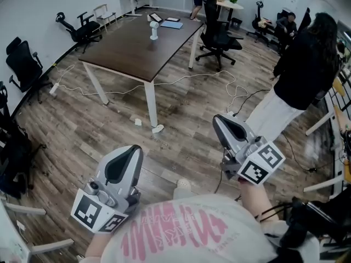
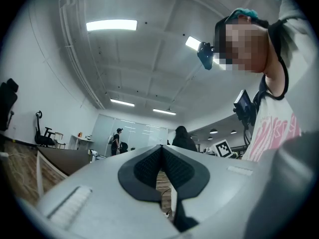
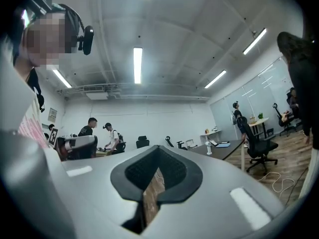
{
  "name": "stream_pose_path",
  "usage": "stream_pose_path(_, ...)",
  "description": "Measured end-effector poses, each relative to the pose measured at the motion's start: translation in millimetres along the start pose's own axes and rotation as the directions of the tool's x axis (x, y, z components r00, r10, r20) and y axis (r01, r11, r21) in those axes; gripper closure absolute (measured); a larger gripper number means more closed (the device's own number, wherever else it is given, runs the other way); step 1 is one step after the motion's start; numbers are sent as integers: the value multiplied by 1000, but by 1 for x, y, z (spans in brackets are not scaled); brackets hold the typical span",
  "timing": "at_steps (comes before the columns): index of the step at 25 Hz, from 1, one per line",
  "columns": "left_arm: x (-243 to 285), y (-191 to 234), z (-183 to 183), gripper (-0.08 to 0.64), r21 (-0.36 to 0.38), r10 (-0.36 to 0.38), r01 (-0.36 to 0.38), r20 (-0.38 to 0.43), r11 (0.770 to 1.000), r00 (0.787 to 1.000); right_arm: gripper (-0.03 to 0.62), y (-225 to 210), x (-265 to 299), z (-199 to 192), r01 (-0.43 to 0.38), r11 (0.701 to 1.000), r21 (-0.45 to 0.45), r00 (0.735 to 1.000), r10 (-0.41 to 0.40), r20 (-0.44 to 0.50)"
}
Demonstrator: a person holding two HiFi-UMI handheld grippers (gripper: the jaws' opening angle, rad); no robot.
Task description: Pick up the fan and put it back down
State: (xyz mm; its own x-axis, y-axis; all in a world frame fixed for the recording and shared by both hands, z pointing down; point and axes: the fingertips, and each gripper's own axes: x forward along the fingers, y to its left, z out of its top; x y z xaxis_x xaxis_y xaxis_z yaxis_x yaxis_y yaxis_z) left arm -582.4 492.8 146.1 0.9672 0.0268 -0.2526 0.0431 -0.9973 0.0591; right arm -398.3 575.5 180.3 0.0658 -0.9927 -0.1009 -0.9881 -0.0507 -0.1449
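Note:
A small white fan (image 1: 154, 29) stands upright at the far end of a dark brown table (image 1: 131, 51), well away from both grippers. It also shows small in the right gripper view, fan (image 3: 208, 147), on the table's edge. My left gripper (image 1: 130, 151) is held low near my body at the bottom left, shut with nothing between its pads. My right gripper (image 1: 220, 121) is held at the bottom right, also shut and empty. In their own views the left gripper (image 2: 161, 153) and right gripper (image 3: 158, 153) both point slightly upward across the room.
A blue notebook (image 1: 171, 24) and a tablet (image 1: 156, 17) lie on the table beyond the fan. Black office chairs (image 1: 218, 36) stand around it. White cables (image 1: 186, 78) run over the wooden floor. A person in a black top (image 1: 304, 64) stands at the right.

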Motion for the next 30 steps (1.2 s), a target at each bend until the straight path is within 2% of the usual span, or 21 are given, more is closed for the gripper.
stream_pose_path(5, 24, 34, -1, 541, 5, 22, -22, 22, 1000, 1000, 586, -17, 36, -6, -29, 999, -28, 999, 28, -21)
stream_pose_path(9, 52, 58, -10, 541, -11, 21, -21, 2, 1000, 1000, 586, -45, 65, -4, -41, 999, 4, 999, 41, -18)
stream_pose_path(20, 136, 125, -22, 541, -31, 50, -49, 11, 998, 999, 586, -122, 139, 9, -88, 996, -11, 995, 87, -37)
stream_pose_path(30, 199, 149, -35, 541, -10, 39, -39, 6, 999, 999, 586, -182, 171, 13, -107, 994, -15, 994, 106, -26)
